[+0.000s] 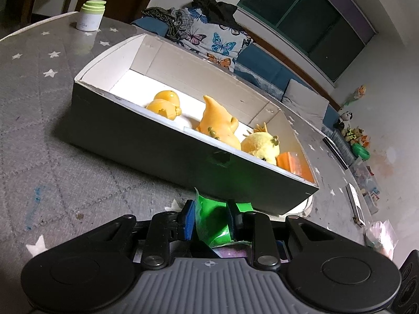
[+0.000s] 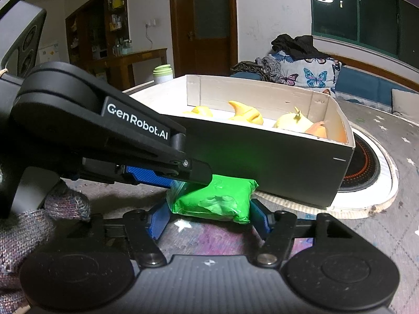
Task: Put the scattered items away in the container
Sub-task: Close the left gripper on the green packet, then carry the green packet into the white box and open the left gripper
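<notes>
A green bag point(image 2: 217, 201) of bright putty-like material, sealed in clear plastic, lies on the grey star-patterned mat point(image 1: 52, 130) at the foot of the container point(image 1: 167, 141), a dark-sided cardboard box with a pale interior, at lower centre of both views.

The left gripper point(image 1: 212, 222) is clenched on the bag's near edge, its blue pads point(image 1: 189, 219) pressing the green plastic from either side (in the right wrist view its black arm, lettered "GenRobot.AI", slants in from the upper left, fingertip on the bag's top corner).

The right gripper point(image 2: 208, 216) is spread wide, its two blue pads point(image 2: 157, 221) flanking the bag at left and right; whether they touch the plastic cannot be told.

Inside the box, across the middle of the left wrist view, sit an orange round toy point(image 1: 165, 104) towards the left, an orange pointed figure point(image 1: 220, 125) at centre, a yellow plush point(image 1: 262, 146) to its right and an orange piece point(image 1: 290, 161) in the right-hand corner.

A white jar with a green lid point(image 1: 90, 15) stands on the mat at upper left, well apart from the box. Behind, at upper centre, a butterfly-print cushion point(image 1: 217, 39) rests on a blue sofa point(image 1: 262, 62). A knitted glove point(image 2: 31, 222) shows at the lower left edge of the right wrist view.
</notes>
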